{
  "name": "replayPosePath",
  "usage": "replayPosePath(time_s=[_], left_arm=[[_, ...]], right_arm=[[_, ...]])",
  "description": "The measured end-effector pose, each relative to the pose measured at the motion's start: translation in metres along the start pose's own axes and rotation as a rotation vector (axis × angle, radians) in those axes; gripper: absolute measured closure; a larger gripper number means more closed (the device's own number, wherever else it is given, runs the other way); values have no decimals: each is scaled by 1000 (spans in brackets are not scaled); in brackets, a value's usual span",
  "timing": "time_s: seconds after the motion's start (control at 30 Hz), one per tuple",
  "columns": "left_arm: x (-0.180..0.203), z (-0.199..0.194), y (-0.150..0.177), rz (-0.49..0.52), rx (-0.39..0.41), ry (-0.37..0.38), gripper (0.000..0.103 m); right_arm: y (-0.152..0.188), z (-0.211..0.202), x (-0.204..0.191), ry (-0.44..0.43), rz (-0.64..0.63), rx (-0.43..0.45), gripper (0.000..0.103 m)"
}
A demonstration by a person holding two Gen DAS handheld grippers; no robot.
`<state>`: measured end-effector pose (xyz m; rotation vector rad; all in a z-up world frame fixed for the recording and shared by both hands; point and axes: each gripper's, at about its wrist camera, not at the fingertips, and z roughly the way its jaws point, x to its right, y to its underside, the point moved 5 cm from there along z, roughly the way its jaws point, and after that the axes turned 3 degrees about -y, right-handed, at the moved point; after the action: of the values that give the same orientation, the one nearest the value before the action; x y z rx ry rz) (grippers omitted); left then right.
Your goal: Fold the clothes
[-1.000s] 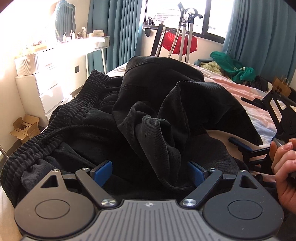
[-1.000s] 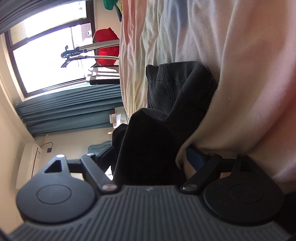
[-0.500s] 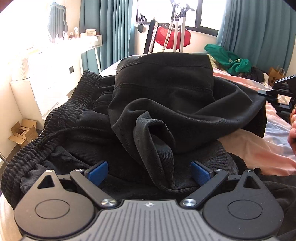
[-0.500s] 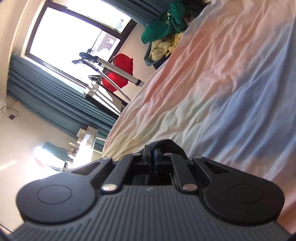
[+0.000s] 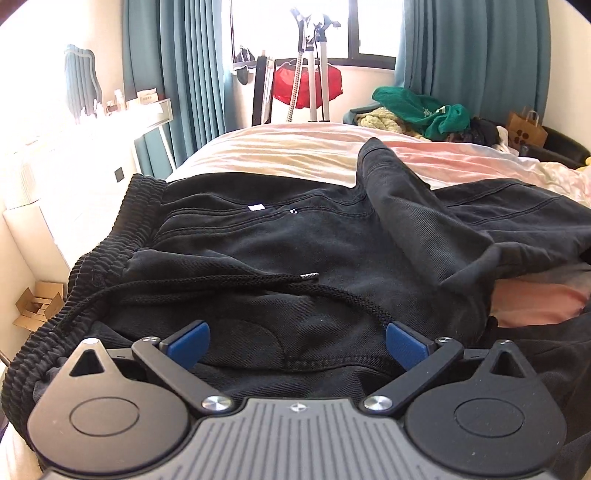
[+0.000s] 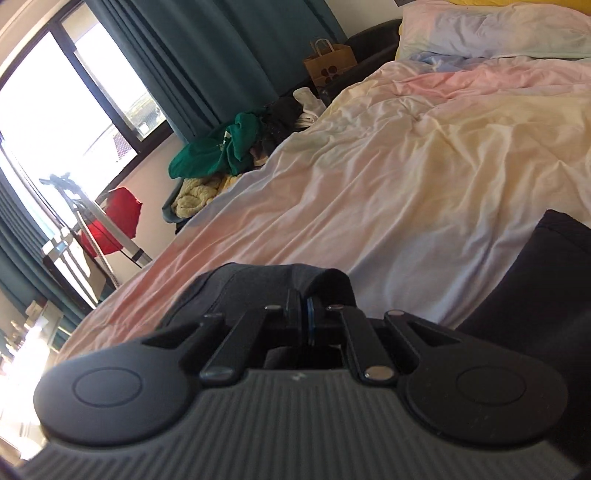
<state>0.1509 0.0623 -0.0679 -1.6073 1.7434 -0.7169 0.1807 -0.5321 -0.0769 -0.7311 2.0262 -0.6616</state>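
Note:
Black drawstring trousers [image 5: 295, 251] lie on the bed, elastic waistband [image 5: 96, 266] at the left, drawstring across the front. One leg [image 5: 443, 229] stretches off to the right. My left gripper [image 5: 295, 341] is open, its blue pads spread just above the waist area, holding nothing. My right gripper [image 6: 308, 314] is shut on a fold of the black trousers [image 6: 273, 284], which drapes over its fingertips. Another dark part of the garment [image 6: 535, 280] shows at the right.
The bed has a pastel pink, yellow and blue sheet [image 6: 406, 177] with a pillow [image 6: 498, 29] at its head. A pile of green and yellow clothes [image 5: 417, 110] lies beyond the bed. A white dresser [image 5: 55, 177] stands left, a paper bag [image 5: 526, 129] far right.
My right gripper shut on the trouser leg and pulled it off the heap to the right. The trousers now lie flatter, showing waistband and drawstring. My left gripper stayed open.

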Motion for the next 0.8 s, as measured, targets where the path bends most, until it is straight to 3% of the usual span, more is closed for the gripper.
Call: replayPosePath(time_s=[0.03, 0.17, 0.33, 0.43, 0.5, 0.63, 0.8], left_arm=[[1, 0, 1, 2, -2, 1, 1], [5, -2, 3, 15, -5, 4, 1], [6, 2, 5, 28, -16, 2, 1], [4, 4, 5, 18, -23, 7, 1], [2, 6, 6, 14, -28, 4, 1], [1, 6, 5, -1, -31, 11, 1], [-7, -1, -3, -50, -8, 42, 1]], right_arm=[[2, 2, 11, 26, -16, -6, 97], [-9, 8, 34, 56, -16, -6, 97], [-57, -8, 25, 67, -117, 94, 97], [-57, -1, 47, 112, -168, 67, 96], [-40, 8, 78, 151, -189, 18, 96], [-8, 4, 106, 147, -103, -10, 90], [-8, -34, 99, 131, 60, 73, 88]])
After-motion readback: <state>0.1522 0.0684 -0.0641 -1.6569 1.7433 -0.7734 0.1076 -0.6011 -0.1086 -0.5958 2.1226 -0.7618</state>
